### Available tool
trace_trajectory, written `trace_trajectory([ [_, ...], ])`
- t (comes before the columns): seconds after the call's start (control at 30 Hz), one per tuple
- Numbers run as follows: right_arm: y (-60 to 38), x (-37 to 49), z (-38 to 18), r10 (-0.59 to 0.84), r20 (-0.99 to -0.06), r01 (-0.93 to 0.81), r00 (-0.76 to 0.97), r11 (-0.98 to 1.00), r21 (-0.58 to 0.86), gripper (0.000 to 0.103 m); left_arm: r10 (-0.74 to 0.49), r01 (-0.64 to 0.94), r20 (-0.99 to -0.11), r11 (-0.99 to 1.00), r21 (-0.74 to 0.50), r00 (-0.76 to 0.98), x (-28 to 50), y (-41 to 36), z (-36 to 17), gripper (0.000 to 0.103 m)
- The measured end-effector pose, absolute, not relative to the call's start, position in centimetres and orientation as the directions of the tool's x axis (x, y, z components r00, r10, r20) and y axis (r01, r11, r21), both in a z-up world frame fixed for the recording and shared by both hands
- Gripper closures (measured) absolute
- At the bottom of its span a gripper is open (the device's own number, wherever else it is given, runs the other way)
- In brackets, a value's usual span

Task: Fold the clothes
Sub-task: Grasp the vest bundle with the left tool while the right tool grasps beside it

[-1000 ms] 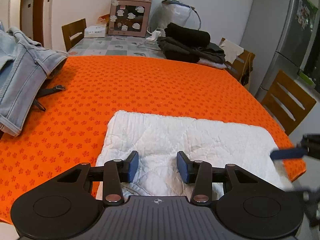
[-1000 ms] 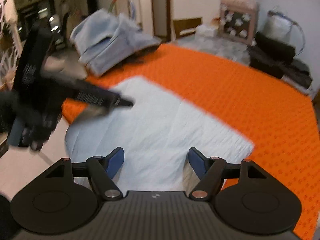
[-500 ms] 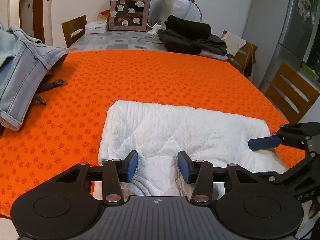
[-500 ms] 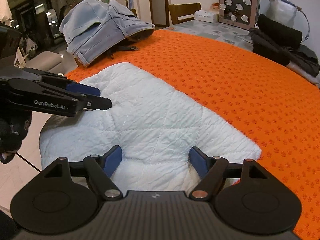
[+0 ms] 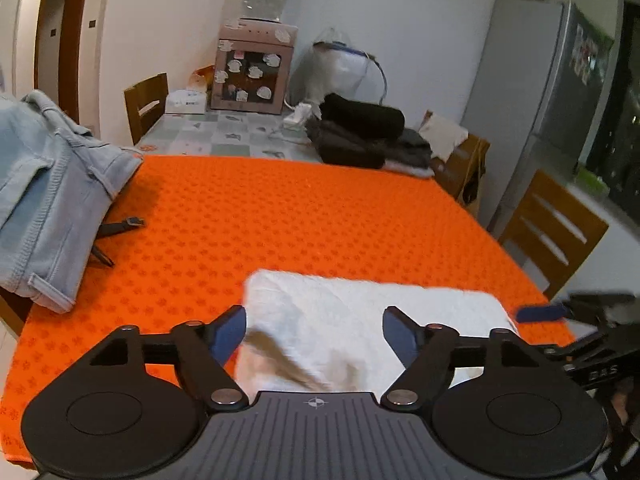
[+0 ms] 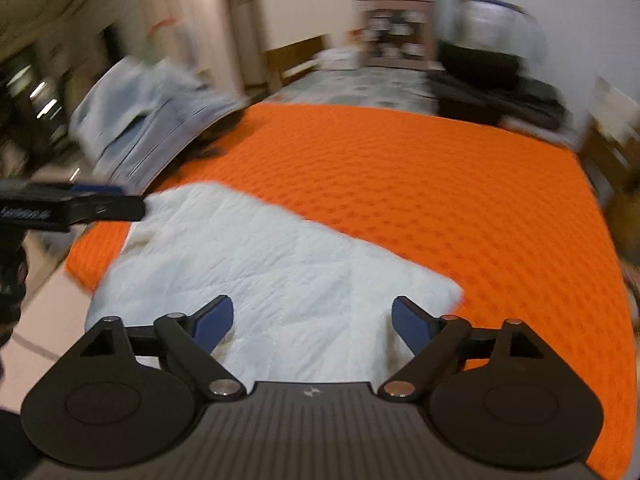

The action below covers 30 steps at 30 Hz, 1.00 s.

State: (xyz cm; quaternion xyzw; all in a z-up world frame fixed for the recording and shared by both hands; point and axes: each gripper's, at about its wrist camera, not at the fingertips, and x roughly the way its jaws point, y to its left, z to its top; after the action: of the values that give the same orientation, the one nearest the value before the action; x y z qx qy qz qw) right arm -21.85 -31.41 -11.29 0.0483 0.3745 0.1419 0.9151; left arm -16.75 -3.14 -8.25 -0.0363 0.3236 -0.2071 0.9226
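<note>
Both pulled back and up from half a second ago: left tongs (image 5: 314,330) and right tongs (image 6: 312,320) now spread wider, gripping nothing, poised over the near edge of the white quilt (image 5: 360,320). Lies as a flat rectangle at the near edge of the orange table (image 5: 280,220), jeans (image 5: 52,208) far left. Fits either a fold just released or another about to be taken.
</note>
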Motion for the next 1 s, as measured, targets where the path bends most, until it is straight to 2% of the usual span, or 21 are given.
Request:
trace_trajectory([
  [0.07, -31.9, -23.1, -11.4, 0.260, -0.665, -0.133, 0.700, 0.962, 0.237, 0.008, -0.429, 0.366, -0.596, 0.901, -0.233, 0.678, -16.1, -2.0, -8.8, 0.020],
  [0.23, -33.6, -25.8, -14.6, 0.279, -0.662, 0.023, 0.695, 0.912, 0.410, 0.004, -0.499, 0.385, -0.665, 0.864, -0.326, 0.556, -14.3, 0.2, -11.3, 0.019],
  [0.47, -35.7, -28.8, -19.4, 0.321, -0.641, 0.219, 0.697, 0.756, 0.617, 0.000, -0.608, 0.340, -0.671, 0.794, -0.504, 0.424, -12.2, 1.8, -14.3, 0.015],
  [0.73, -36.9, -27.6, -23.8, 0.471, -0.530, 0.167, 0.705, 0.617, 0.769, 0.000, -0.700, 0.332, -0.642, 0.714, -0.617, 0.311, -10.8, 2.2, -15.5, 0.015],
  [1.0, -37.2, -26.8, -25.0, 0.525, -0.492, 0.107, 0.695, 0.601, 0.792, 0.000, -0.714, 0.328, -0.657, 0.698, -0.637, 0.243, -10.2, 2.4, -17.1, 0.011],
])
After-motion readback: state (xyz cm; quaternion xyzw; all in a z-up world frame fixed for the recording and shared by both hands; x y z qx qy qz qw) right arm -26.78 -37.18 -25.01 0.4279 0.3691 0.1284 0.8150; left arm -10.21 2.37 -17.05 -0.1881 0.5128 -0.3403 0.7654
